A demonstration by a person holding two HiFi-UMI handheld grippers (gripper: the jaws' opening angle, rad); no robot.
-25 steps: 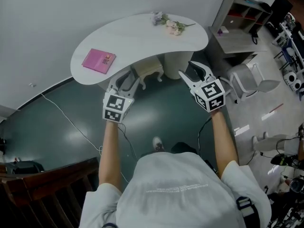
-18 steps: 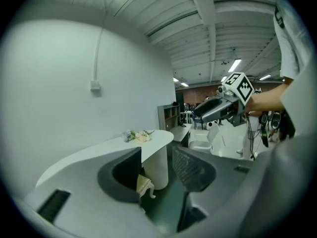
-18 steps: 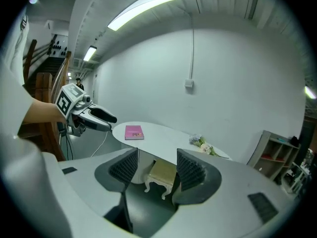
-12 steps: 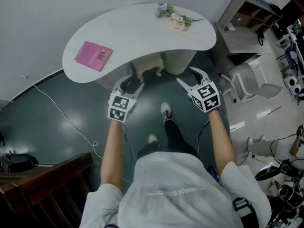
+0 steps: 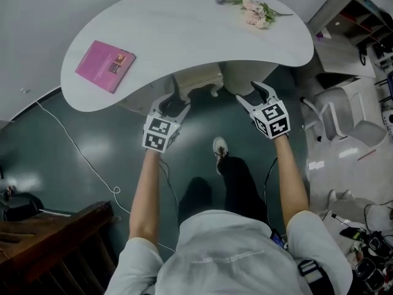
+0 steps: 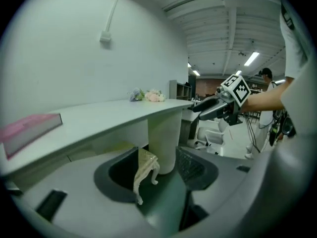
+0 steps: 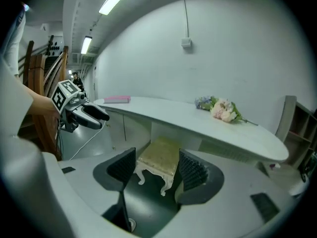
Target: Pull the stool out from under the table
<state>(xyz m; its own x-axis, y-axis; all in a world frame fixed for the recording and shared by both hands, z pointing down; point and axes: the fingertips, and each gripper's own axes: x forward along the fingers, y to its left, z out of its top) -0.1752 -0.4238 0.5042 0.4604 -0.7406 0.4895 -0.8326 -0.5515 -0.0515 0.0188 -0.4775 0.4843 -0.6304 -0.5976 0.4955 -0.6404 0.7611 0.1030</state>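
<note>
A small cream stool (image 5: 196, 82) with carved legs stands under the near edge of the white curved table (image 5: 184, 29), only its front showing. My left gripper (image 5: 175, 105) hangs just left of the stool's front; its jaws have just been opening and are open, empty. My right gripper (image 5: 247, 93) is to the stool's right, near the table's pedestal; its jaws have also just been opening, empty. In the left gripper view the stool (image 6: 144, 168) shows beyond the left gripper (image 6: 156, 172). In the right gripper view the stool (image 7: 161, 157) lies ahead of the right gripper (image 7: 157, 168).
On the table lie a pink book (image 5: 104, 65) and a bunch of flowers (image 5: 249, 5). A white chair (image 5: 344, 118) stands at the right. A cable (image 5: 92, 165) trails over the dark floor, and dark wooden furniture (image 5: 49, 226) stands at the lower left. The person's shoe (image 5: 220, 146) is behind the grippers.
Both grippers have sunk and come closer to the table's edge and the stool. Their jaws stand wider apart. The person has stepped toward the table.
</note>
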